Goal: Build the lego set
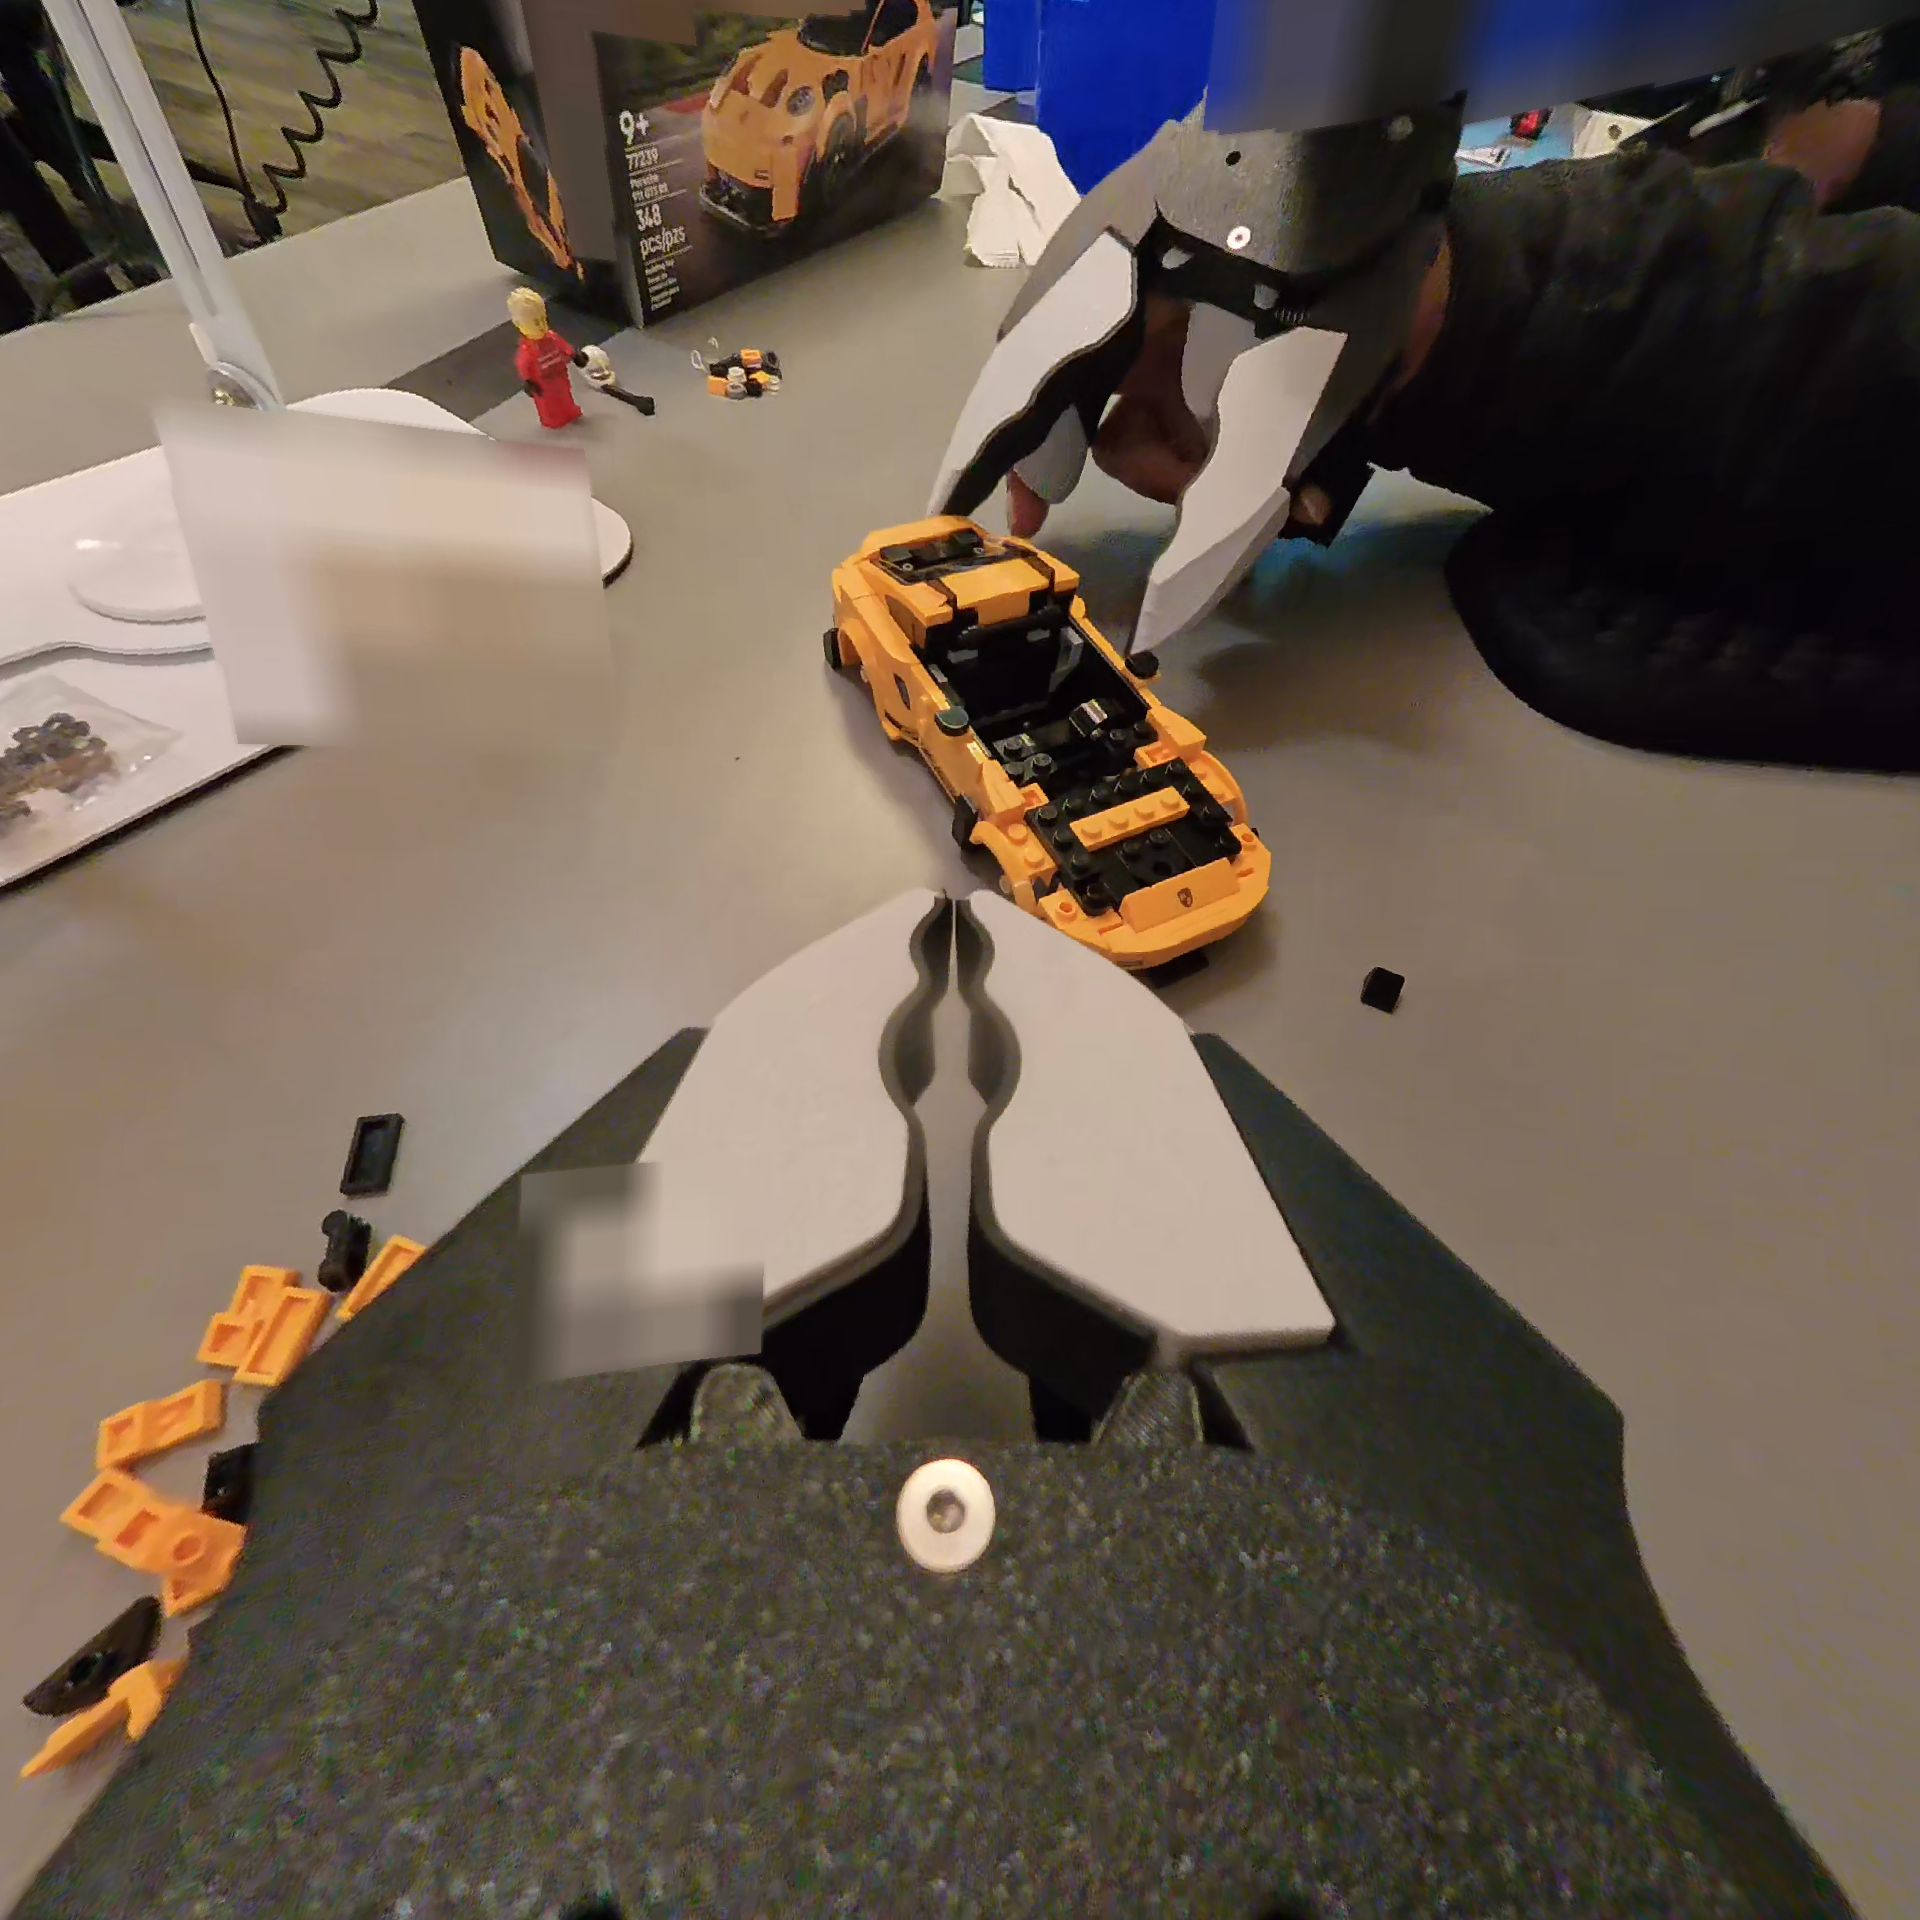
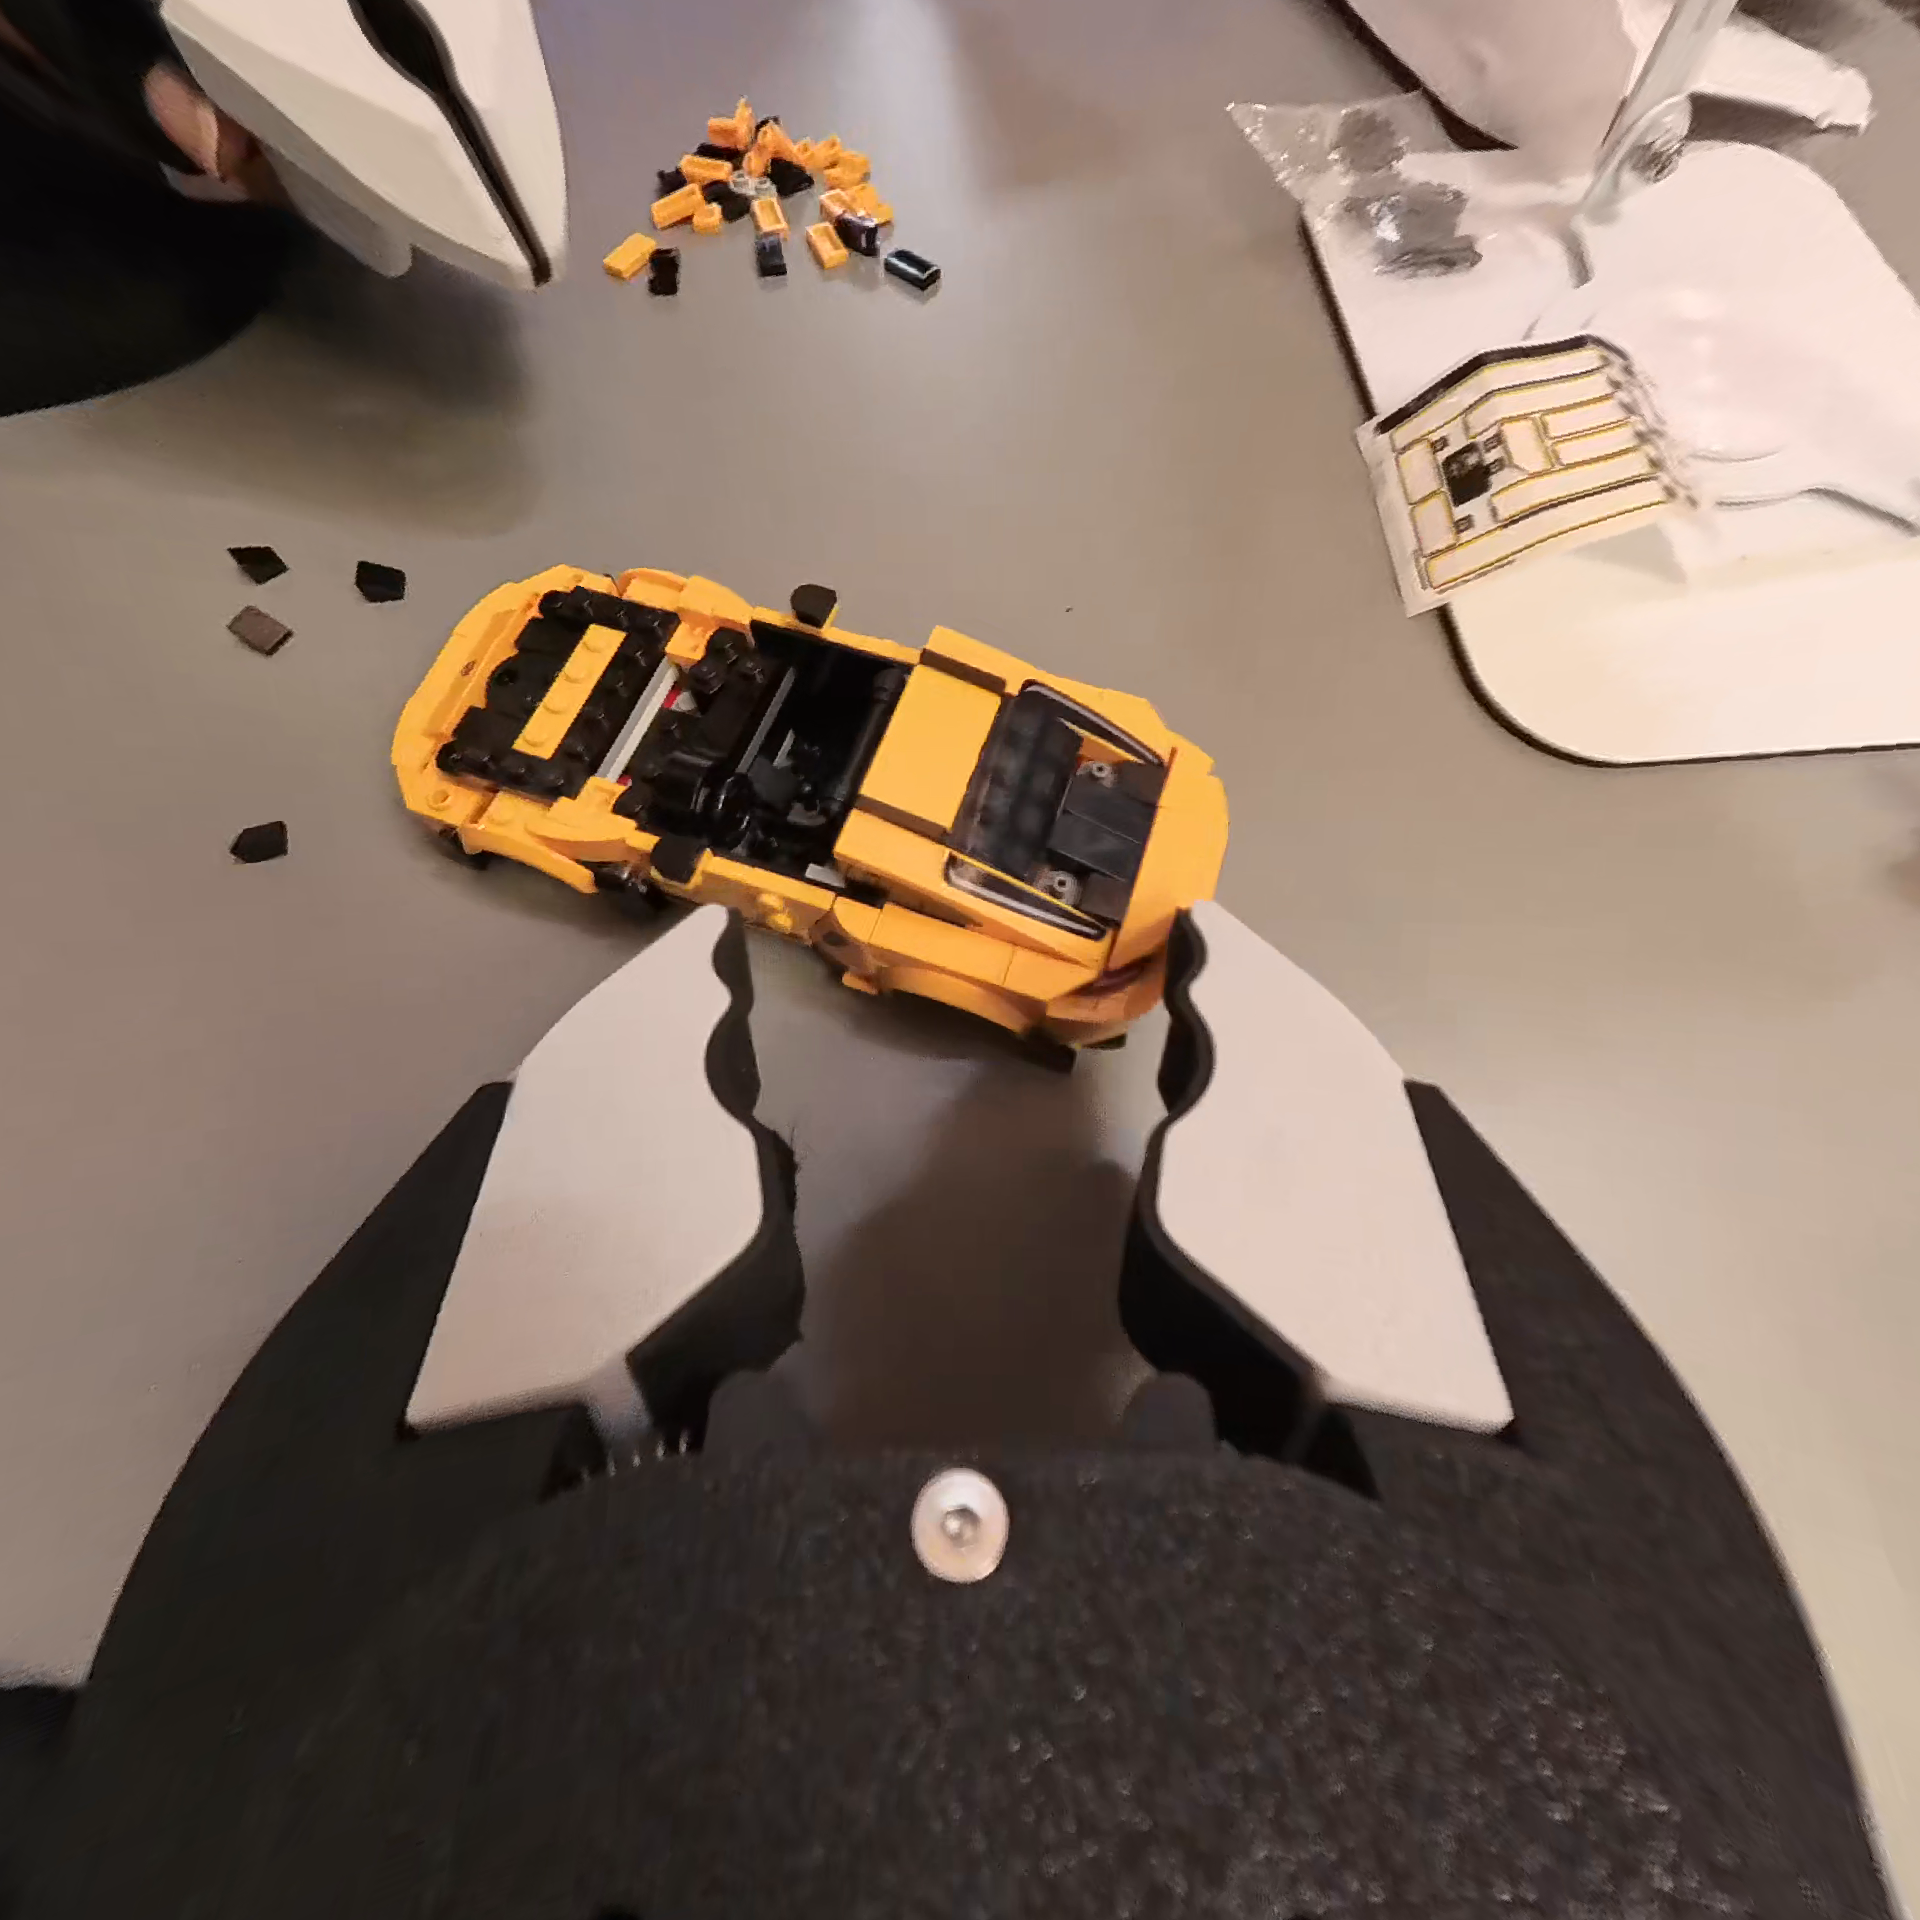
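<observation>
Orange Lego car (image 2: 810,790): mid-desk, body largely built; studs bare on hood, cockpit unroofed, no wheels seen.
Loose orange and black pieces (image 2: 774,197): unplaced, heaped toward the desk's far side; black tiles (image 2: 260,623) beside the nose.
Sticker sheet (image 2: 1517,468): some stickers seemingly unused.
Right gripper (image 2: 956,935): released, straddling the car's rear flank.
Left gripper (image 1: 954,909): clenched, empty.
Grey desk (image 2: 1039,416): set box (image 1: 707,156), red minifigure (image 1: 545,358) at far edge.

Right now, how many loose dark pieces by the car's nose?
4 pieces, left of the car in the right wrist view: two up top, one below them, one lowest. Others may be hidden.
</observation>
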`<state>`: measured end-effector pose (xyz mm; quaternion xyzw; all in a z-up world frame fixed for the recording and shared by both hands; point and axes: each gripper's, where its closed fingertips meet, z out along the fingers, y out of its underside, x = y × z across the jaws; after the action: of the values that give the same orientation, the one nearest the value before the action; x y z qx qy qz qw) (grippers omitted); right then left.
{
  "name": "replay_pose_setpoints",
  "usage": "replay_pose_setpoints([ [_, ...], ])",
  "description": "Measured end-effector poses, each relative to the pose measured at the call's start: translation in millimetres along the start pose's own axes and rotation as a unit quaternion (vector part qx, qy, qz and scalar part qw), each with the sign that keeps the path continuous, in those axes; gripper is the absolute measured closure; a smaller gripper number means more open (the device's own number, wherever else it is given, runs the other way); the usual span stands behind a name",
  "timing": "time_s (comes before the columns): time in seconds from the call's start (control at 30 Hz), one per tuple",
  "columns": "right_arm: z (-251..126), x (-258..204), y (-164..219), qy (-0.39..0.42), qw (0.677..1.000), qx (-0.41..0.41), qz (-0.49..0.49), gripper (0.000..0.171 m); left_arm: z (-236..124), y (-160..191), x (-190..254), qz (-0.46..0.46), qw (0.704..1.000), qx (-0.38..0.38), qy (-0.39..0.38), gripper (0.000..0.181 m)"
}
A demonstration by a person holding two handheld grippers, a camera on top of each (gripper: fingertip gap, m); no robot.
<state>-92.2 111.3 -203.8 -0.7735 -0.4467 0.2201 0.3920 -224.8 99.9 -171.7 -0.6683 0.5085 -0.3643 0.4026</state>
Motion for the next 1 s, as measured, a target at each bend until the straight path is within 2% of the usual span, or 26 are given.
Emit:
replay_pose_setpoints([
  [0.3,-4.0,-20.8,0.2,-0.01,0.999,-0.034,-0.018,0.106,-0.9,1.5,-3.7,-0.002,1.0,-0.004,-0.01,0.181],
  [0.37,-11.9,-25.4,-8.4,0.01,0.998,-0.036,-0.041,0.108,-1.5,1.4,-4.7,-0.002,1.0,-0.004,-0.012,0.181],
  [0.43,-19.7,-47.0,-18.7,-0.007,0.996,-0.045,-0.076,0.12,-1.6,1.6,-4.7,-0.001,1.0,-0.004,-0.013,0.181],
  [0.53,-12.4,-105.6,-28.4,-0.085,0.986,-0.055,-0.131,0.145,0.0,4.1,-3.7,0.003,1.0,-0.013,-0.012,0.181],
  [0.63,10.4,-142.2,-13.4,-0.111,0.973,-0.109,-0.171,0.149,1.0,6.1,-2.9,0.011,1.0,-0.02,-0.014,0.181],
  [0.77,26.7,-149.2,1.7,-0.104,0.972,-0.145,-0.154,0.152,1.6,7.4,-1.4,0.018,0.999,-0.025,-0.015,0.181],
  [1.0,31.4,-152.9,1.4,-0.118,0.972,-0.153,-0.133,0.158,2.8,9.6,1.5,0.025,0.999,-0.033,-0.011,0.181],
])
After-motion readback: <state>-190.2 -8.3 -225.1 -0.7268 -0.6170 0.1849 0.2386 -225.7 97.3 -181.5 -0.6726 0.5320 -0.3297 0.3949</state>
